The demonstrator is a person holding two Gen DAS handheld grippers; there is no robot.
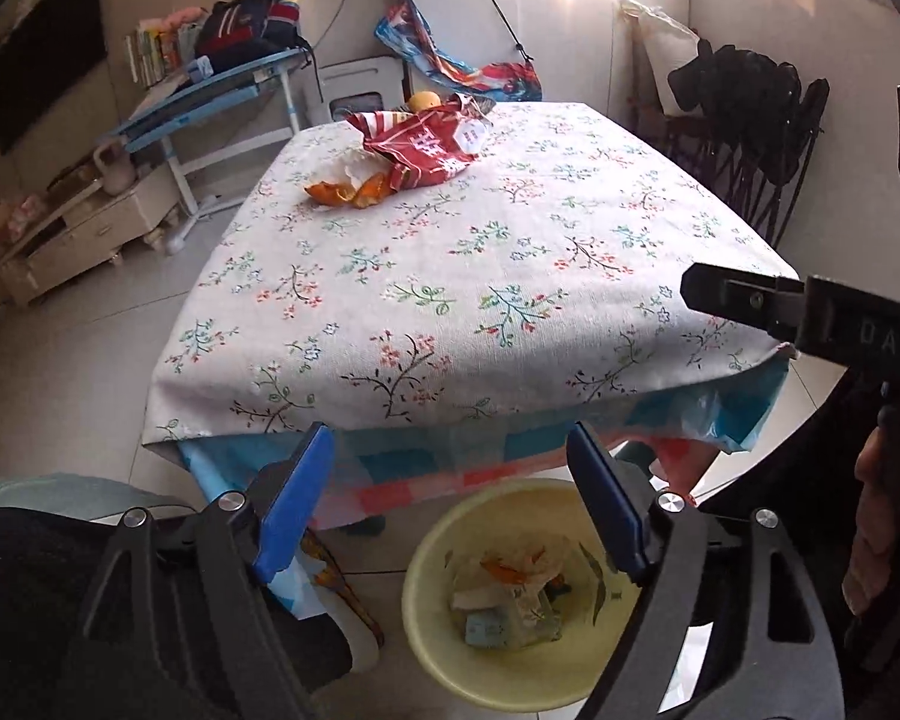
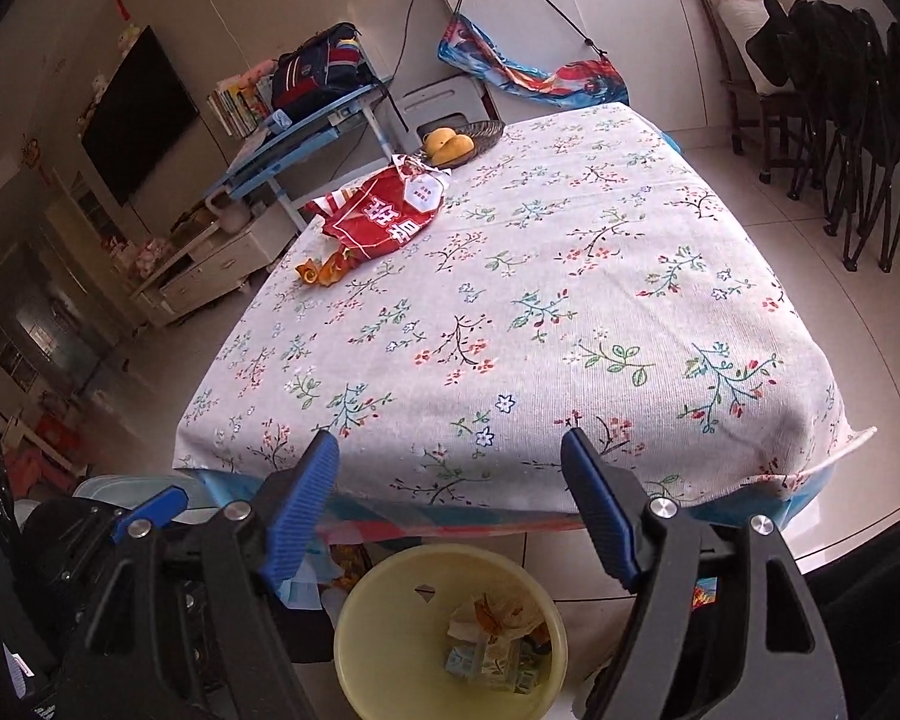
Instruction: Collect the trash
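both hand-held grippers, left and right, hang spread and empty above the yellow bin at frame bottom, scraps inside. up on the tabletop, the red wrapper and orange peel lie at upper left.

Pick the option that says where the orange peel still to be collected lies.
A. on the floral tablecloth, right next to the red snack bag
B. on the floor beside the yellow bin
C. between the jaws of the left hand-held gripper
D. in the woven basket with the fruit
A: the orange peel lies on the tablecloth against the near edge of the red snack bag, away from the bin and basket.
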